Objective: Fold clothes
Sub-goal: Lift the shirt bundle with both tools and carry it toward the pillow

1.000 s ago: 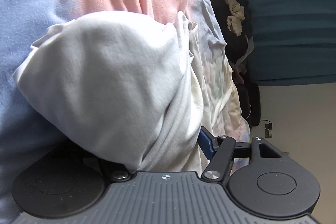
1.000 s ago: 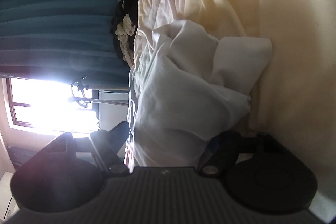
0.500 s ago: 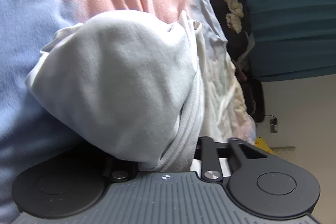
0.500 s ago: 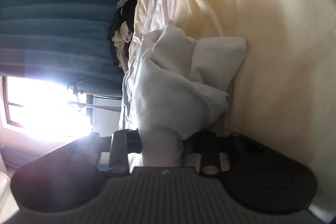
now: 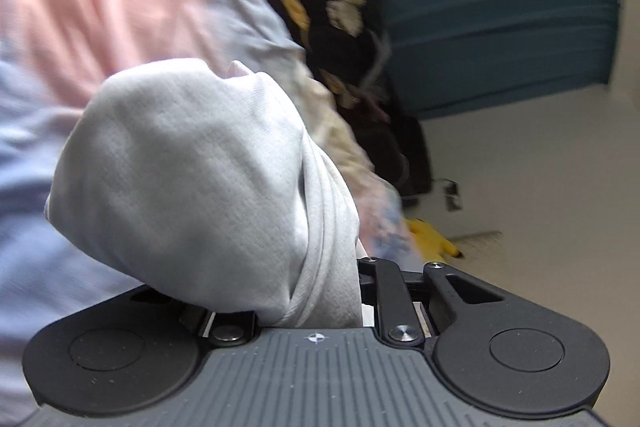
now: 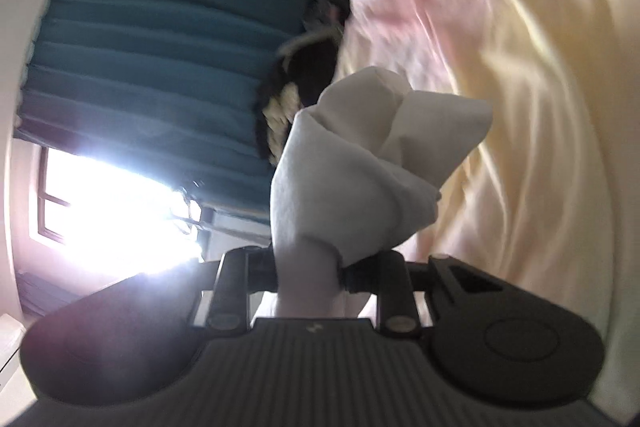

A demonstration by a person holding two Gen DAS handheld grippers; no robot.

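A white garment (image 5: 192, 179) bulges up in front of the left wrist camera, and its bunched edge runs down between the jaws of my left gripper (image 5: 304, 291). Those jaws are closing and press on the cloth, which hides the fingertips. In the right wrist view another bunch of the same white garment (image 6: 360, 167) stands up from my right gripper (image 6: 308, 275). Its jaws are also closing and pinch a narrow neck of cloth. Both held ends hang lifted above the bed.
A pastel bedsheet, pink and pale blue (image 5: 80, 7) and cream (image 6: 540, 107), lies under the garment. A dark pile of clothes (image 5: 332, 27) sits at the bed's far edge before a teal curtain (image 5: 500, 7). A bright window (image 6: 112, 211) glares on the left.
Both grippers went from wide open around the cloth to closed on it. They then rose, lifting the white garment off the bed, and more of the room shows.
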